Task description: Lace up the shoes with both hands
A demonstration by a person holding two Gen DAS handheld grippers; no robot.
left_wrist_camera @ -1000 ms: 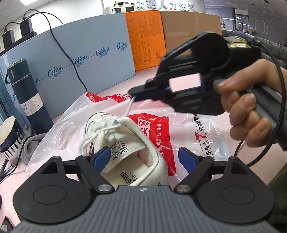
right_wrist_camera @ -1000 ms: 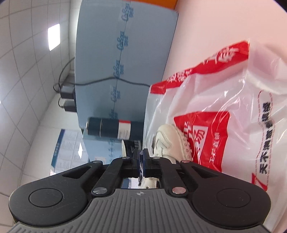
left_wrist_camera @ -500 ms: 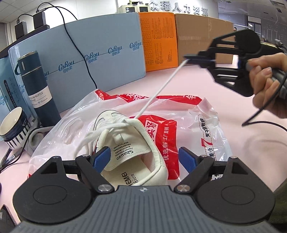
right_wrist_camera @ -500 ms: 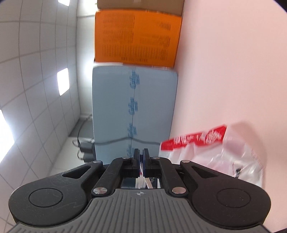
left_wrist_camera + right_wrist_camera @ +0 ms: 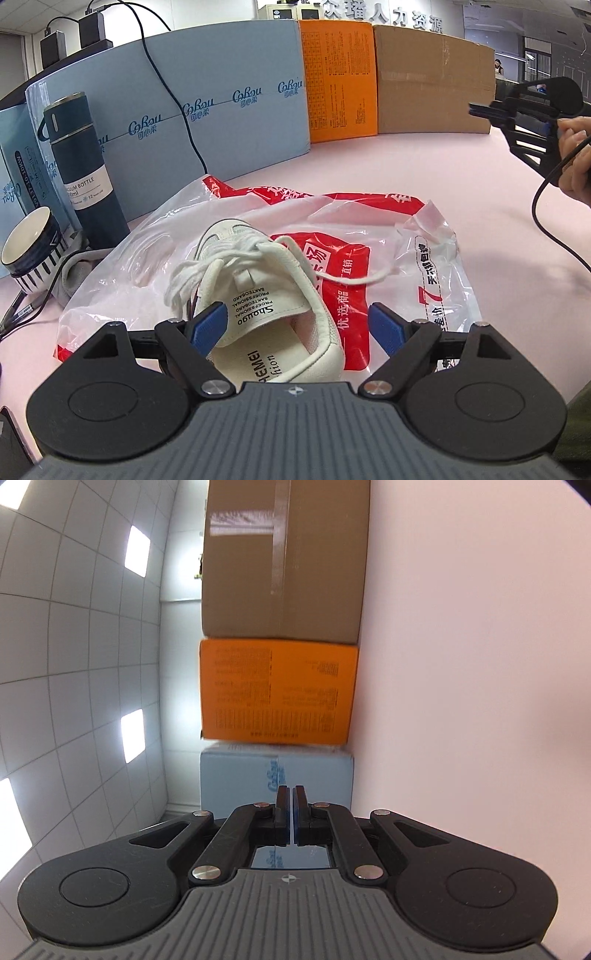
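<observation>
Lace end (image 5: 354,277) lies loose on the bag (image 5: 424,258). Right hand-held gripper (image 5: 476,109) is pinched closed on nothing, left hand-held gripper (image 5: 295,326) gapes empty around the shoe (image 5: 280,295). I'd regrab near the tip.

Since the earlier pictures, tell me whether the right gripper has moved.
Yes. The right gripper has swung rightward, from above the shoe to beyond the brown box.

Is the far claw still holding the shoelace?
Apart. The left wrist view shows the right claw shut and empty far off at the right, while the lace lies loose on the bag.
</observation>
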